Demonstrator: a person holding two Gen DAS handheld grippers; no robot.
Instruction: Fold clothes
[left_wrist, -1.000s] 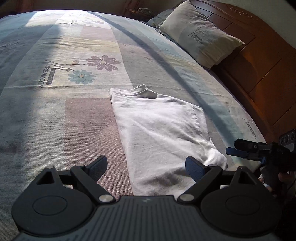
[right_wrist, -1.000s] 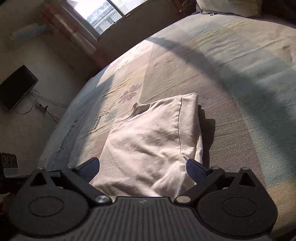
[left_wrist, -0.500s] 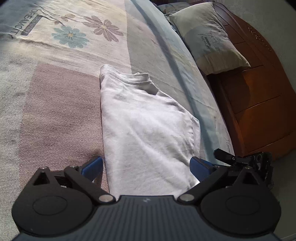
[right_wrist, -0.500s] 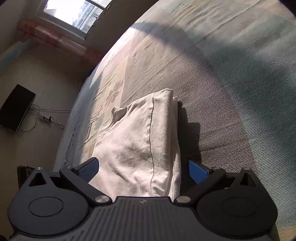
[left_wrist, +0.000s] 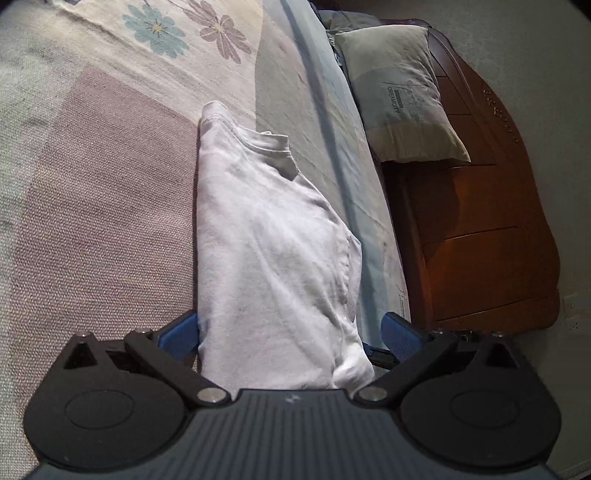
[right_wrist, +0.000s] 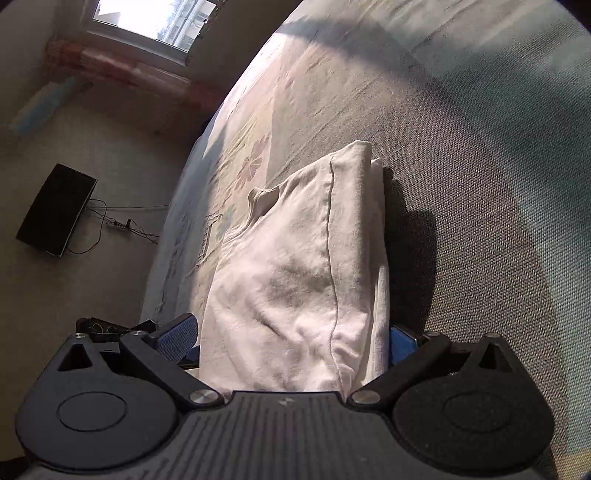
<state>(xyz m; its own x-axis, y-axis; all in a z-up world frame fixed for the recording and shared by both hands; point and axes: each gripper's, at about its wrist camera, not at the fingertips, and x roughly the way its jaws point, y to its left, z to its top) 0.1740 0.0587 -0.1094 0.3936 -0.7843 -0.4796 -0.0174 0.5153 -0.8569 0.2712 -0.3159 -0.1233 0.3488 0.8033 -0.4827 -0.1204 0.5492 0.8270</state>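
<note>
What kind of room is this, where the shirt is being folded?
Most likely a bedroom in a home. The white T-shirt lies on a bed with a flowered bedspread, a pillow rests against a carved wooden headboard, and a window lets in daylight.

Daylight enters from the window (right_wrist: 159, 22) at eleven o'clock, glaring white. A curved shadow crosses the bedspread (right_wrist: 480, 184). Both fisheye views bend strongly at the edges.
</note>
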